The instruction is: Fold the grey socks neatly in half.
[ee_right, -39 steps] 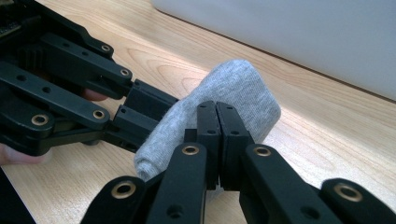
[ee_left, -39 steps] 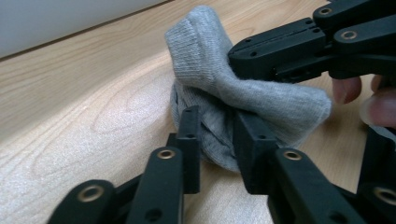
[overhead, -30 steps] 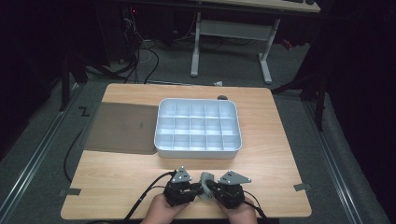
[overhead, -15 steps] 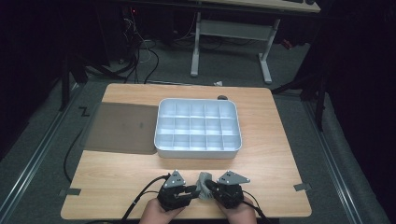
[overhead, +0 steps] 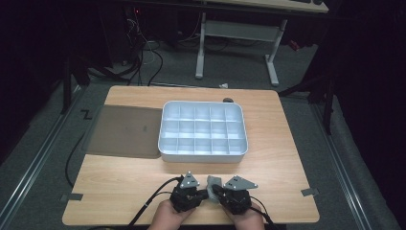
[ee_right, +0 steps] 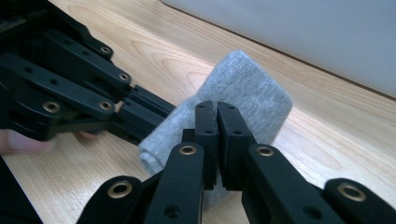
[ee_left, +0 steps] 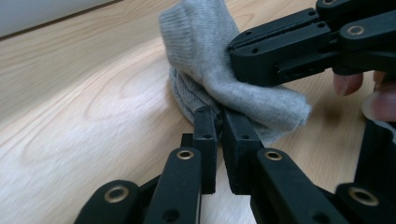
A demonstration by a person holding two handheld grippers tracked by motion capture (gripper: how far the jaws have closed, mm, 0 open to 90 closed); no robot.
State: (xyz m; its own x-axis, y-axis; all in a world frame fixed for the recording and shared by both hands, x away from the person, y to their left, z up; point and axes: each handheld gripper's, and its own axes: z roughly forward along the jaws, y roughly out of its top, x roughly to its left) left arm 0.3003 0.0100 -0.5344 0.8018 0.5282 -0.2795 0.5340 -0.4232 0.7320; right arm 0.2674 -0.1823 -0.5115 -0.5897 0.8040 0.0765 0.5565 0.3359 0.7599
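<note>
A small grey knitted cloth [overhead: 212, 182] lies bunched on the wooden table [overhead: 129, 177] near its front edge. My left gripper [overhead: 203, 194] and right gripper [overhead: 218, 192] meet over it, tips facing each other. In the left gripper view my left gripper [ee_left: 217, 117] is shut on the cloth's [ee_left: 205, 51] lower fold, while the right gripper [ee_left: 280, 56] clamps its upper part. The right gripper view has my right gripper [ee_right: 217, 110] shut on the near end of the cloth [ee_right: 247, 88], with the left gripper [ee_right: 135, 116] pinching its left edge.
A white tray [overhead: 203, 155] divided into several compartments stands in the middle of the table, just beyond the grippers. A dark mat [overhead: 124, 130] lies to its left. A person's hands [overhead: 167, 218] hold both grippers at the front edge. Table legs and cables stand on the floor behind.
Both grippers have stayed close together at the front edge, shifting only slightly. The grey cloth remains pinched between them and has bunched up a little.
</note>
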